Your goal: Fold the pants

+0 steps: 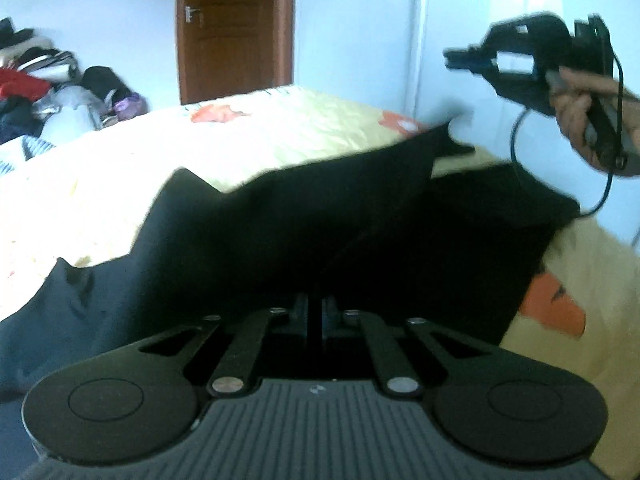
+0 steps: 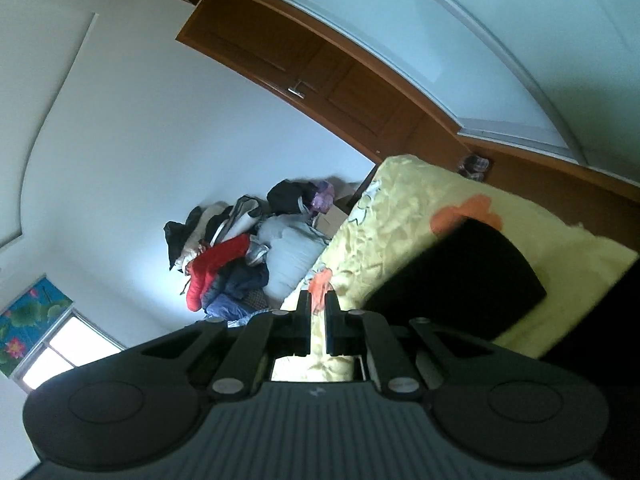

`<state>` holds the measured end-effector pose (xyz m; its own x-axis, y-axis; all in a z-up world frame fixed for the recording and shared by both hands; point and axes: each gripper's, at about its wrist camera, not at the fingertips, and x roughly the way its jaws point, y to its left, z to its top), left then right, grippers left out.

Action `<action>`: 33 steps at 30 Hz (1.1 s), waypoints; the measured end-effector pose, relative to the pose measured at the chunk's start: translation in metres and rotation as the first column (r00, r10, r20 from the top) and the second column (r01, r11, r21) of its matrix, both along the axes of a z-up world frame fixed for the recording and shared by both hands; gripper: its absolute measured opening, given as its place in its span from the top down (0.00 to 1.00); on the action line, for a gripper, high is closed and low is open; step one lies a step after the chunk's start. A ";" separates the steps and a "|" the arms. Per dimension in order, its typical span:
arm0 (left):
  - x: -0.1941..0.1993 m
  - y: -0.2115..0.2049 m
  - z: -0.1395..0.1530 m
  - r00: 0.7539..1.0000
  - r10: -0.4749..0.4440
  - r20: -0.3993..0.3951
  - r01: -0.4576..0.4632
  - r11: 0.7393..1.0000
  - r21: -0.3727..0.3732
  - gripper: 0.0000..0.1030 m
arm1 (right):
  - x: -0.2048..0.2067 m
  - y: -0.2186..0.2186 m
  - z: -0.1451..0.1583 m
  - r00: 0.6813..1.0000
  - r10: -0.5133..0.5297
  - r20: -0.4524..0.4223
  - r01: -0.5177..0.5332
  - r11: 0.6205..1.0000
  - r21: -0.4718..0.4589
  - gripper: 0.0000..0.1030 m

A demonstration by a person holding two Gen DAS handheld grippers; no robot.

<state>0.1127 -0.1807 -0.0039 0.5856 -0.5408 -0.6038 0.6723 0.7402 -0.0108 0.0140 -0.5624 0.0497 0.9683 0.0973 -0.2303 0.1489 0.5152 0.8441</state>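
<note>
Black pants (image 1: 320,216) lie spread over a yellow bedspread (image 1: 248,136), one part lifted and draped toward my left gripper (image 1: 316,308). Its jaws stand nearly together against the dark cloth; whether they pinch it is hard to see. My right gripper (image 1: 460,58) is held in a hand high at the right, above the pants, with nothing in it. In the right wrist view my right gripper (image 2: 318,312) has its jaws a narrow gap apart, empty, tilted, with a fold of the pants (image 2: 460,276) on the bedspread (image 2: 400,208) to its right.
A brown door (image 1: 236,28) stands behind the bed. A pile of clothes and bags (image 1: 44,88) lies at the far left, and also shows in the right wrist view (image 2: 240,252). A brown wardrobe (image 2: 320,76) and a window (image 2: 60,344) are in view.
</note>
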 end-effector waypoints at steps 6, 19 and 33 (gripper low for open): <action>0.003 0.007 0.021 0.999 0.034 0.017 -0.033 0.999 -0.039 0.94 | 0.000 -0.004 0.010 0.997 0.011 -0.077 -0.012 1.000 -0.019 0.93; 0.006 0.010 0.026 0.999 0.034 -0.014 -0.035 0.997 -0.074 0.94 | -0.010 -0.001 -0.074 0.974 -0.079 -0.213 0.106 0.987 0.118 0.22; 0.025 0.035 0.049 0.992 0.120 -0.036 -0.125 0.971 -0.205 0.94 | 0.021 -0.001 -0.002 0.998 -0.062 -0.014 0.062 0.997 -0.035 0.97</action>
